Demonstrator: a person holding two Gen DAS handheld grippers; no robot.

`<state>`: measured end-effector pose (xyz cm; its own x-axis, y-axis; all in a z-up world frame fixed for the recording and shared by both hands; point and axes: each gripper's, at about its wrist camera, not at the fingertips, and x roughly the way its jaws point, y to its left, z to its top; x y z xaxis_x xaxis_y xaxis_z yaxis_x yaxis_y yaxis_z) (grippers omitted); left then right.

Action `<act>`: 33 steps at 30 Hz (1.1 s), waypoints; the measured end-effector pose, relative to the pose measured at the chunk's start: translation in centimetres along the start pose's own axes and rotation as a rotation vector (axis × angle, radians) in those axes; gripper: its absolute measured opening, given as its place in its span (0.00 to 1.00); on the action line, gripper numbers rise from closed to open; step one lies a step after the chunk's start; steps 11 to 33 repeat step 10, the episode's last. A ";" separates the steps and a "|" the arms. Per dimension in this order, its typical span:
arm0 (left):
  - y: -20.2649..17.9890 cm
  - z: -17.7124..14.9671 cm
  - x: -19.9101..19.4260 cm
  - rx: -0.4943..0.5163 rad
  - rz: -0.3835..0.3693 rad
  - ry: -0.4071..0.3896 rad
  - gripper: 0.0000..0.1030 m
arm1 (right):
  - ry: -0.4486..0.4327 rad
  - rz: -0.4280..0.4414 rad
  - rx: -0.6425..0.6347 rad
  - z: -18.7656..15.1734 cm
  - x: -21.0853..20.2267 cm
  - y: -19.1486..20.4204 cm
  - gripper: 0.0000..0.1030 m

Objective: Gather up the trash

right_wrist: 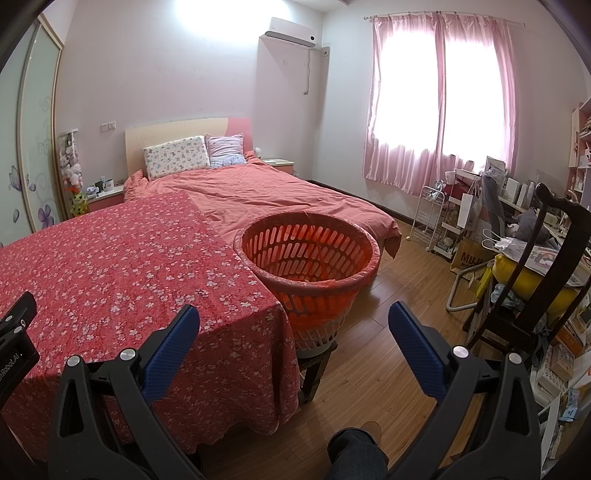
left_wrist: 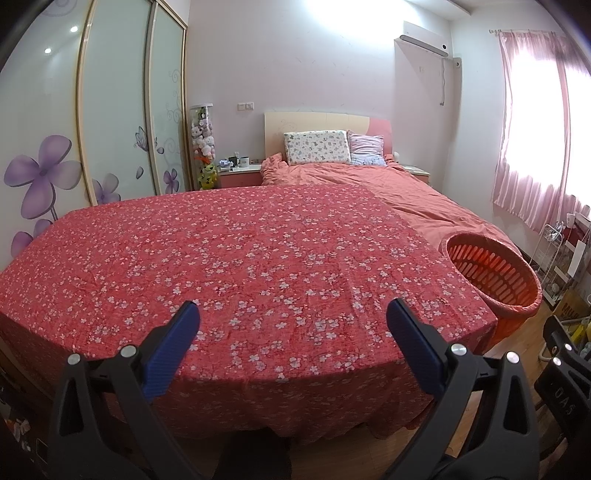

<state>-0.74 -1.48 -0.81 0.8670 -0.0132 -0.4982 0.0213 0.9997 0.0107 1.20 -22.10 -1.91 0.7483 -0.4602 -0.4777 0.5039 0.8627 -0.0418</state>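
Bedroom, floral-cloth table (left_wrist: 258, 251) | L gripper (left_wrist: 293, 314) & R gripper (right_wrist: 293, 315) both spread wide, nothing held | orange basket (right_wrist: 310, 254) at table's right edge, looks empty | no trash visible: fits pre-pickup or job done.

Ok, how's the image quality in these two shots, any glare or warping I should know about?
Left wrist view: ceiling light blown out, window washed white, fisheye bows the wardrobe and bed edges, corners dark. Right wrist view: window overexposed through pink curtains, ceiling glare, basket sharp, same barrel bend; the near bed drape lies in shadow.
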 end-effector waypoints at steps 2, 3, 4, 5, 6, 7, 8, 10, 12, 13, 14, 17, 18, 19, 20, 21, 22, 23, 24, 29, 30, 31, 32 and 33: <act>0.1 0.0 0.0 -0.001 -0.001 0.001 0.96 | 0.000 0.000 0.000 0.0 0.0 0.0 0.98; 0.1 0.0 0.1 0.000 0.002 0.001 0.96 | 0.000 0.000 0.000 0.0 0.0 0.0 0.98; 0.1 0.0 0.1 0.001 0.003 0.002 0.96 | 0.000 -0.001 0.000 0.0 0.0 0.0 0.98; 0.1 0.0 0.1 0.001 0.002 0.003 0.96 | 0.000 0.000 0.000 0.0 0.0 0.0 0.98; 0.2 0.0 0.1 -0.001 0.001 0.005 0.96 | 0.001 0.000 0.000 0.0 -0.1 0.1 0.98; 0.2 0.0 0.2 -0.001 0.001 0.006 0.96 | 0.001 0.000 -0.001 0.0 -0.1 0.1 0.98; 0.1 0.0 0.2 0.000 0.001 0.006 0.96 | 0.000 0.000 -0.001 0.0 -0.1 0.1 0.98; 0.2 0.0 0.2 -0.001 0.001 0.005 0.96 | 0.000 0.000 0.000 0.0 0.0 0.1 0.98; 0.2 0.0 0.2 -0.001 0.001 0.005 0.96 | 0.000 0.000 0.000 0.0 0.0 0.1 0.98; 0.2 0.0 0.2 -0.001 0.001 0.005 0.96 | 0.000 0.000 0.000 0.0 0.0 0.1 0.98; 0.2 0.0 0.2 -0.001 0.001 0.005 0.96 | 0.000 0.000 0.000 0.0 0.0 0.1 0.98; 0.2 0.0 0.2 -0.001 0.001 0.005 0.96 | 0.000 0.000 0.000 0.0 0.0 0.1 0.98; 0.2 0.0 0.2 -0.001 0.001 0.005 0.96 | 0.000 0.000 0.000 0.0 0.0 0.1 0.98; 0.2 0.0 0.2 -0.001 0.001 0.005 0.96 | 0.000 0.000 0.000 0.0 0.0 0.1 0.98; 0.2 0.0 0.2 -0.001 0.001 0.005 0.96 | 0.000 0.000 0.000 0.0 0.0 0.1 0.98; 0.2 0.0 0.2 -0.001 0.001 0.005 0.96 | 0.000 0.000 0.000 0.0 0.0 0.1 0.98; 0.2 0.0 0.2 -0.001 0.001 0.005 0.96 | 0.000 0.000 0.000 0.0 0.0 0.1 0.98; 0.2 0.0 0.2 -0.001 0.001 0.005 0.96 | 0.000 0.000 0.000 0.0 0.0 0.1 0.98; 0.2 0.0 0.2 -0.001 0.001 0.005 0.96 | 0.000 0.000 0.000 0.0 0.0 0.1 0.98; 0.2 0.0 0.2 -0.001 0.001 0.005 0.96 | 0.000 0.000 0.000 0.0 0.0 0.1 0.98; 0.2 0.0 0.2 -0.001 0.001 0.005 0.96 | 0.000 0.000 0.000 0.0 0.0 0.1 0.98; 0.2 0.0 0.2 -0.001 0.001 0.005 0.96 | 0.000 0.000 0.000 0.0 0.0 0.1 0.98; 0.2 0.0 0.2 -0.001 0.001 0.005 0.96 | 0.000 0.000 0.000 0.0 0.0 0.1 0.98; 0.2 0.0 0.2 -0.001 0.001 0.005 0.96 | 0.000 0.000 0.000 0.0 0.0 0.1 0.98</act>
